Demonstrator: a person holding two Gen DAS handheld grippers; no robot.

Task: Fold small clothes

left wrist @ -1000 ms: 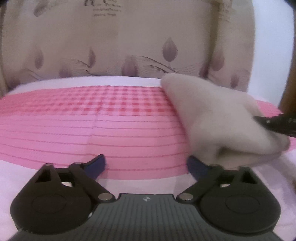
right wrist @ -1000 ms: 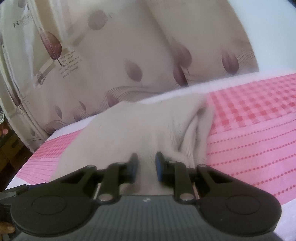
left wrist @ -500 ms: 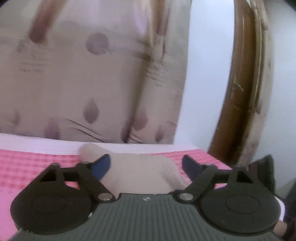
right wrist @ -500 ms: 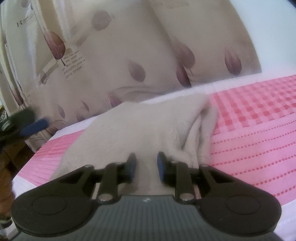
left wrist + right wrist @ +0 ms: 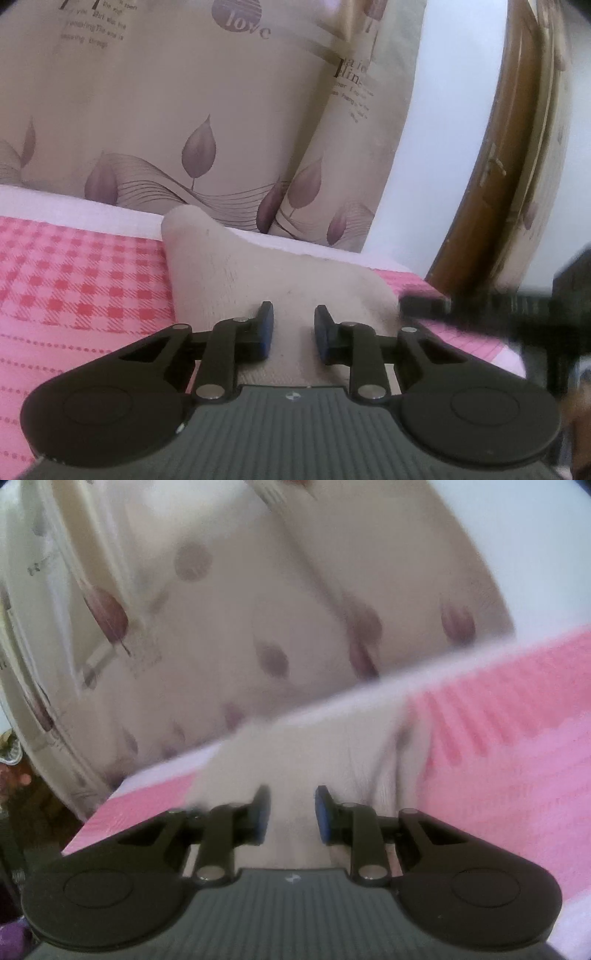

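Observation:
A small beige garment [image 5: 229,266] lies on the pink checked bedcover [image 5: 74,280] near the bed's far edge. My left gripper [image 5: 293,325] has closed its blue pads onto the garment's near edge. In the right wrist view, which is blurred, the same garment [image 5: 332,753] runs between the pads of my right gripper [image 5: 291,808], which is shut on it. The right gripper's dark finger [image 5: 424,304] shows at the garment's right corner in the left wrist view.
A beige curtain with purple leaves [image 5: 184,110] hangs behind the bed. A white wall and a brown wooden door frame [image 5: 491,177] stand to the right. Dark furniture [image 5: 22,812] sits off the bed's left edge in the right wrist view.
My left gripper swung to the garment from the left, moved onto its near edge and narrowed from wide open to shut. My right gripper kept its hold and is moving, blurring its view.

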